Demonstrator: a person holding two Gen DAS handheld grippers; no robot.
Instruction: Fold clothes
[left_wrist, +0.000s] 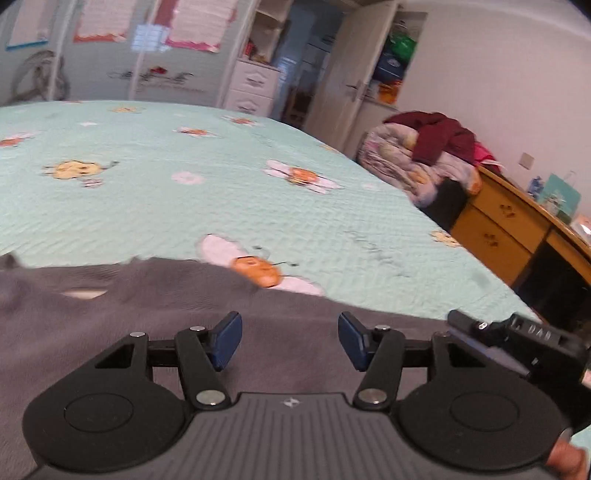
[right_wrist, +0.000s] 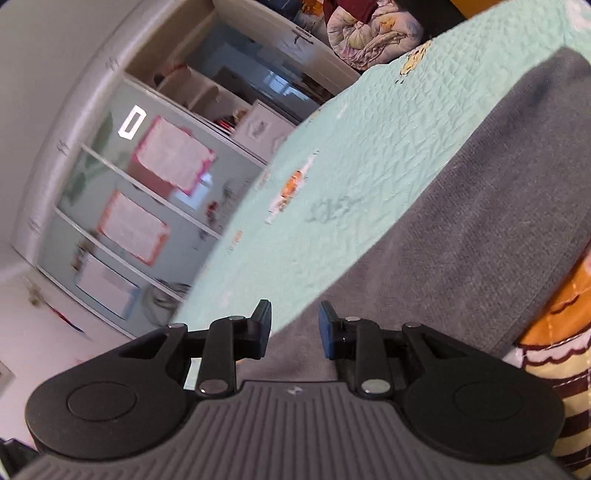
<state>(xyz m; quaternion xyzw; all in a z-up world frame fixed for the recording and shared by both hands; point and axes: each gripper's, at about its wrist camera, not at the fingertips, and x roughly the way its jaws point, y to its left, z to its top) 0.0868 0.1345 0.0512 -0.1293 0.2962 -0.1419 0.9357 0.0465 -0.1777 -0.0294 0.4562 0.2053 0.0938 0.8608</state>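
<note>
A grey garment (left_wrist: 110, 325) lies flat on the near part of a mint green bedspread (left_wrist: 184, 206). My left gripper (left_wrist: 290, 339) hovers just over the cloth with its blue-padded fingers wide apart and nothing between them. In the right wrist view the same grey garment (right_wrist: 461, 229) runs along the bed's near side. My right gripper (right_wrist: 294, 328), tilted sideways, stands open over the garment's edge, holding nothing. Its black body (left_wrist: 517, 343) also shows at the right of the left wrist view.
The bedspread (right_wrist: 351, 166) carries bee and flower prints. A heap of quilts and a dark red garment (left_wrist: 424, 155) sits beyond the bed's right edge, beside a wooden desk (left_wrist: 509, 229). Wardrobe doors with posters (left_wrist: 129, 55) line the far wall. Orange striped fabric (right_wrist: 565, 332) lies at the right.
</note>
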